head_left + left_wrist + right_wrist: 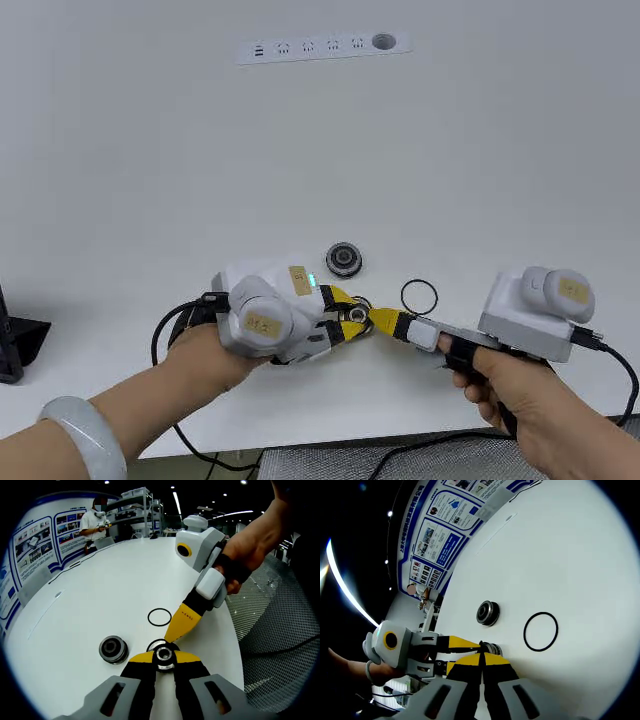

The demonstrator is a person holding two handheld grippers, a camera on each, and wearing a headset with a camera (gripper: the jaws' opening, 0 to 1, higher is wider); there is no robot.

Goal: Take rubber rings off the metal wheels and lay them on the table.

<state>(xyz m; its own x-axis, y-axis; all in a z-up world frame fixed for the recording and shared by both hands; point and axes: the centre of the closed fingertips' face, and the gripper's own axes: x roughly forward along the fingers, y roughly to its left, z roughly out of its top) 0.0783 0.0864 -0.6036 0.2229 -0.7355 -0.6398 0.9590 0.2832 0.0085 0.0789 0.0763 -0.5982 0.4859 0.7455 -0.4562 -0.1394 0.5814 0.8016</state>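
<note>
Gleaming at its hub, a small round metal wheel (164,655) is pinched between the tapered yellow jaws of the left gripper (345,312), low over the smooth white table (500,180). The jaws of the right gripper (481,656) are pressed together, their point set against the wheel's rim (whether rubber is nipped there cannot be told). A thin black rubber ring (524,632) is seen lying flat just beside, and a dark-rimmed second wheel (344,259) nearby.
</note>
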